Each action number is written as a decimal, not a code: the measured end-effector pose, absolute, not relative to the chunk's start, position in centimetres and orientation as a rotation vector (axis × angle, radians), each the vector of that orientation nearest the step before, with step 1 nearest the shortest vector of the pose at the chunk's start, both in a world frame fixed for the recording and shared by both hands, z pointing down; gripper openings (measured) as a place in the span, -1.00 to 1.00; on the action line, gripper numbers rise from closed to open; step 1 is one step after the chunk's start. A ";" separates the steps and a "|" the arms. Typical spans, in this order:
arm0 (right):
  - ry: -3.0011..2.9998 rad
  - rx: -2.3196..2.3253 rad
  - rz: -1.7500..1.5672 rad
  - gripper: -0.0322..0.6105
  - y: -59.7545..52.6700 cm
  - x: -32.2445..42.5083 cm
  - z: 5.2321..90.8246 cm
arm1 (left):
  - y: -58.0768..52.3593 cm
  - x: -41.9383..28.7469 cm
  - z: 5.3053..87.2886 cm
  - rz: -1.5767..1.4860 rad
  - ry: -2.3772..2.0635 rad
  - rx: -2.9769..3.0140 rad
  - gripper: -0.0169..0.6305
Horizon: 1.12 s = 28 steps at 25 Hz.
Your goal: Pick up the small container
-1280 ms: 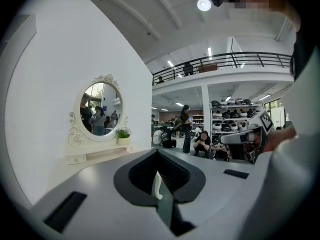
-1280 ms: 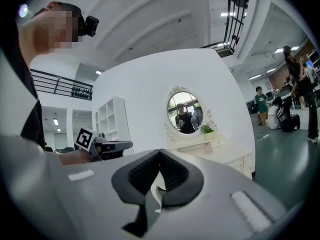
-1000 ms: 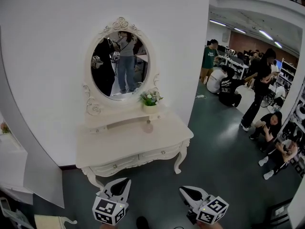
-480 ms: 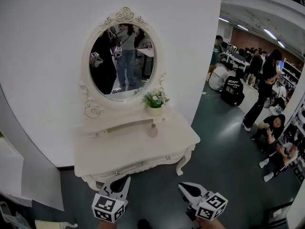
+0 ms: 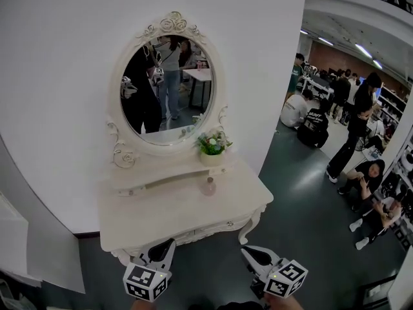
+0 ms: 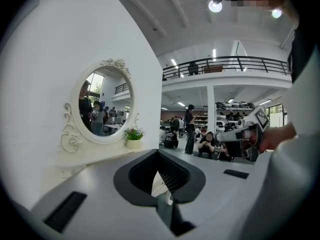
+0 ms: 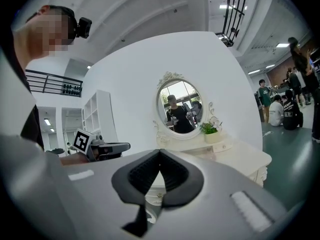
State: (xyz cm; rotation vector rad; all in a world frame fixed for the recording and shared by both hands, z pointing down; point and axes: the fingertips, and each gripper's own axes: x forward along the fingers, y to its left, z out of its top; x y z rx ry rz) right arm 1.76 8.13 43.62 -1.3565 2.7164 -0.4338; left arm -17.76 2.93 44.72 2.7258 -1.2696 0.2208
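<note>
Two closed claws (image 5: pixel 168 244) (image 5: pixel 248 251) before dresser (image 5: pixel 161 215)

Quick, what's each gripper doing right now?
Left gripper: closed, holding nothing.
Right gripper: closed, holding nothing.

wall (image 5: pixel 64 76) white | floor (image 5: pixel 303 199) dark | cream dressing table (image 5: pixel 168 212) | oval mirror (image 5: pixel 164 89)

The tabletop (image 5: pixel 169 213) looks like cream-painted wood, smooth and matt. The mirror (image 5: pixel 164 89) is glossy glass; the small container (image 5: pixel 208 186) looks translucent.
</note>
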 end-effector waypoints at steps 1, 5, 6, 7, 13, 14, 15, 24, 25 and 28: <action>2.715 -1.357 -0.436 -0.87 7.7 1.8 43.7 | 2.5 -17.8 44.8 0.221 -1.269 2.725 -0.93; 2.714 -1.341 -0.433 -0.87 5.3 2.0 43.8 | 0.6 -17.5 44.7 0.228 -1.274 2.729 -0.93; 2.716 -1.331 -0.434 -0.87 4.7 2.0 43.9 | 0.1 -17.3 44.8 0.232 -1.275 2.728 -0.93; 2.719 -1.319 -0.434 -0.87 4.0 2.0 43.9 | -0.5 -17.1 44.8 0.236 -1.276 2.728 -0.93; 2.738 -1.258 -0.439 -0.87 -1.6 3.9 44.4 | -5.4 -14.2 45.0 0.251 -1.283 2.725 -0.93; 2.743 -1.248 -0.446 -0.87 -2.8 4.4 44.5 | -6.4 -13.7 45.1 0.257 -1.290 2.717 -0.93; 2.747 -1.240 -0.452 -0.87 -4.1 4.9 44.6 | -7.6 -13.2 45.2 0.263 -1.295 2.708 -0.93; 2.791 -1.154 -0.507 -0.87 -15.0 10.2 45.2 | -17.6 -7.2 45.5 0.287 -1.347 2.651 -0.93; 2.800 -1.137 -0.514 -0.87 -15.8 10.6 45.3 | -18.4 -6.6 45.5 0.289 -1.350 2.645 -0.93; 2.833 -1.089 -0.537 -0.87 -18.1 11.0 45.7 | -20.5 -5.3 45.5 0.278 -1.361 2.627 -0.93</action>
